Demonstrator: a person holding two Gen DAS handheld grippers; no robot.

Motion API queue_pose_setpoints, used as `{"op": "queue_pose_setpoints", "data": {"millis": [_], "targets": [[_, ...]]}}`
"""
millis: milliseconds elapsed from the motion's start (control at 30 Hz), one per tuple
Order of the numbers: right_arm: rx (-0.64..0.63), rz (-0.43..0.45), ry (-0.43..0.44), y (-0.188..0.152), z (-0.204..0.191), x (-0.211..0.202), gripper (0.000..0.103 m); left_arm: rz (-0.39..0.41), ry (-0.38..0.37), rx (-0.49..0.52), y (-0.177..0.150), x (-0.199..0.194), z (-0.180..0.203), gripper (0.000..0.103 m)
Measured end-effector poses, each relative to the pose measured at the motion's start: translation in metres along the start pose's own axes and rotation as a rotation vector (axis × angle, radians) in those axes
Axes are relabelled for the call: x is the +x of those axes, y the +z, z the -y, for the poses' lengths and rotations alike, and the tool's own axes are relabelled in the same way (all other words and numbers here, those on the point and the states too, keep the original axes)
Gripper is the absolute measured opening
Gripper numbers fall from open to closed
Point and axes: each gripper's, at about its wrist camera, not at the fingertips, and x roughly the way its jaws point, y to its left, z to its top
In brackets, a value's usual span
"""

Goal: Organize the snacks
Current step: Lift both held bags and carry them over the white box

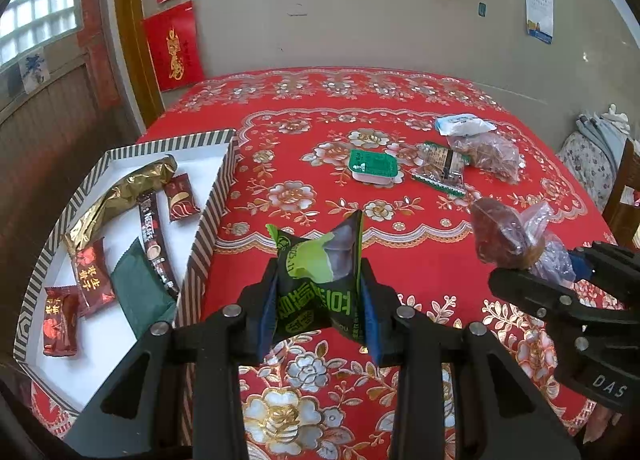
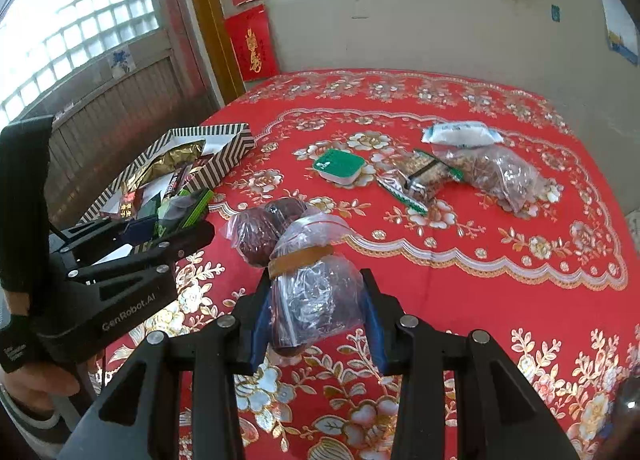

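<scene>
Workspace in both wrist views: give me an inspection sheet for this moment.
Surface: table under a red floral cloth.
Job's things: striped cardboard box at the table's left edge holding wrapped snacks; green-lidded white tub, clear bag of brown snacks, green-edged packet and white pouch lie on the cloth.
Clutter: nothing seen.
Grippers: left gripper shut on a black-and-green foil packet; right gripper shut on a clear plastic bag of dark red dates; both lifted.
Cables: nothing seen.
Surroundings: beige wall, red paper hangings, glass-block window.
</scene>
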Motion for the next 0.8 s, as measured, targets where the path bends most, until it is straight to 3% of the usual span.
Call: {"op": "queue_pose_setpoints", "data": {"millis": [600,800], "targets": [[-0.078,0.007,0.131,0.029,-0.067,0.021,0.038,0.043,0.093,-0.093,-0.006,-0.029,-0.067,0.038],[-0.085,-0.045,0.136,0.027,-0.071,0.039,0.035,0.023,0.109,-0.135,-0.012,-0.025,-0.087,0.038]]}}
